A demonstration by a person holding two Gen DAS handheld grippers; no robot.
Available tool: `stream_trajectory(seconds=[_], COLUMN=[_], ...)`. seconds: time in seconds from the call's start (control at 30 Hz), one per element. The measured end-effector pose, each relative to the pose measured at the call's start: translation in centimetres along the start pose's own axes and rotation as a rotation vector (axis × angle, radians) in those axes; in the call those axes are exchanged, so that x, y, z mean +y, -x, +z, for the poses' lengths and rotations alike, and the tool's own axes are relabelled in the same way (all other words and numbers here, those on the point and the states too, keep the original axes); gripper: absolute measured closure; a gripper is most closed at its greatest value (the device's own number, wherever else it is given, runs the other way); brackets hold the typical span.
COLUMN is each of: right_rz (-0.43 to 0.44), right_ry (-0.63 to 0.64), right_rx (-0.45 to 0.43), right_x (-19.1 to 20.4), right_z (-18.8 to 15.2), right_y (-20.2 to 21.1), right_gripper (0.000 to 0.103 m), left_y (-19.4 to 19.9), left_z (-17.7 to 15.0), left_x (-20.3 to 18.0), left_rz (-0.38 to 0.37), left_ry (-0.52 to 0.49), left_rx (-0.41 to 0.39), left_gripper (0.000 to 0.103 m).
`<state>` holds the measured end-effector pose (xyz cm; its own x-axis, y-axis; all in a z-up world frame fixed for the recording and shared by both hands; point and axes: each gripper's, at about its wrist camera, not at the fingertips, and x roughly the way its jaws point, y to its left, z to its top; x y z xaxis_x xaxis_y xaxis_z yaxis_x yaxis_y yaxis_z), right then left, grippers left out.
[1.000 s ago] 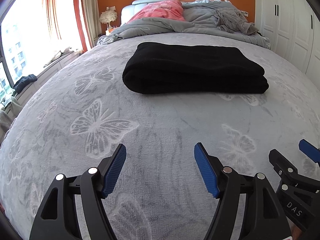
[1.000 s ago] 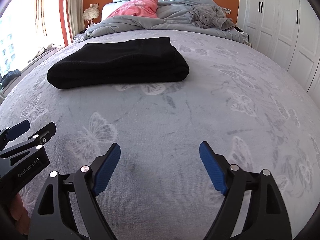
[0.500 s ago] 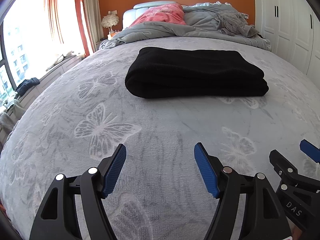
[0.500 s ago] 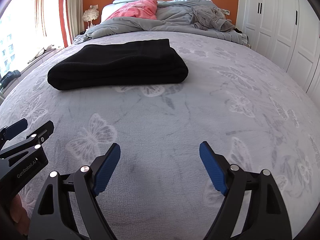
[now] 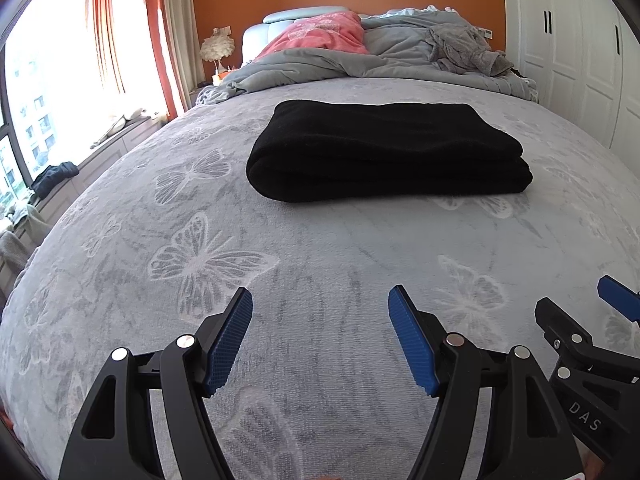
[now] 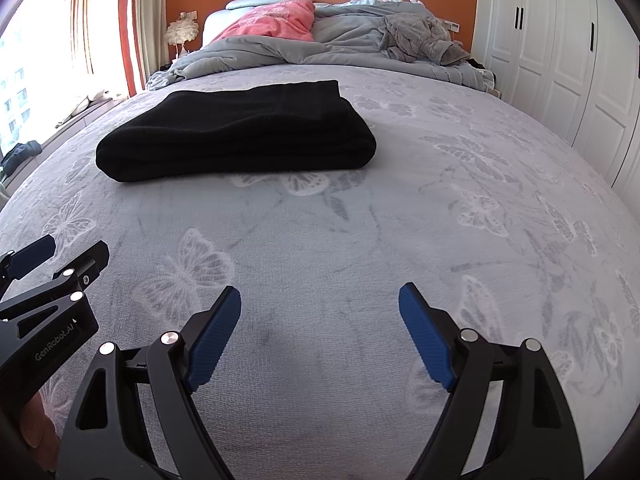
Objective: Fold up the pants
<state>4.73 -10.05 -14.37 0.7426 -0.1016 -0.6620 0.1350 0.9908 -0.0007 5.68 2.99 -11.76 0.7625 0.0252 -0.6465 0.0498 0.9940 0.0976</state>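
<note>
The black pants (image 5: 384,152) lie folded in a thick flat bundle on the grey butterfly bedspread (image 5: 280,248), well beyond both grippers; they also show in the right wrist view (image 6: 236,136) at upper left. My left gripper (image 5: 320,308) is open and empty, near the foot of the bed. My right gripper (image 6: 320,300) is open and empty beside it. The right gripper's fingers show at the right edge of the left wrist view (image 5: 580,340), and the left gripper's at the left edge of the right wrist view (image 6: 48,272).
A rumpled grey duvet (image 5: 360,64), a pink pillow (image 5: 320,36) and grey clothing (image 5: 464,48) lie at the head of the bed. White wardrobe doors (image 6: 560,60) stand on the right. A window with orange curtains (image 5: 108,32) and a sill is on the left.
Both views have tilted up a little, so the folded pants sit slightly lower in frame. The pants have not moved and both grippers stay open.
</note>
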Motion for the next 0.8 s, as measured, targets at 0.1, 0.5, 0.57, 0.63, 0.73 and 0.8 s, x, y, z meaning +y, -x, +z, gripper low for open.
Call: stream_trajectory(seconds=[0.1, 0.5, 0.57, 0.63, 0.73, 0.8], right_rz=[-0.001, 0.024, 0.023, 0.025, 0.026, 0.025], right_ry=[0.001, 0.015, 0.016, 0.016, 0.014, 0.013], right_rx=[-0.001, -0.030, -0.029, -0.029, -0.028, -0.027], right_x=[0.1, 1.8, 1.8, 1.7, 1.6, 1.6], right_z=[0.0, 0.3, 0.2, 0.2, 0.2, 0.2], right_y=[0.1, 1.1, 1.1, 1.1, 1.0, 0.9], right_gripper=[0.024, 0.024, 0.024, 0.024, 0.024, 0.024], left_y=[0.0, -0.3, -0.3, -0.4, -0.5, -0.5], left_z=[0.0, 0.1, 0.0, 0.0, 0.0, 0.0], left_x=[0.0, 0.1, 0.0, 0.0, 0.1, 0.1], left_rz=[0.000, 0.005, 0.004, 0.005, 0.004, 0.004], left_ry=[0.001, -0.002, -0.013, -0.018, -0.014, -0.011], left_rx=[0.000, 0.009, 0.004, 0.006, 0.007, 0.005], left_gripper=[0.035, 0.037, 0.036, 0.036, 0.036, 0.036])
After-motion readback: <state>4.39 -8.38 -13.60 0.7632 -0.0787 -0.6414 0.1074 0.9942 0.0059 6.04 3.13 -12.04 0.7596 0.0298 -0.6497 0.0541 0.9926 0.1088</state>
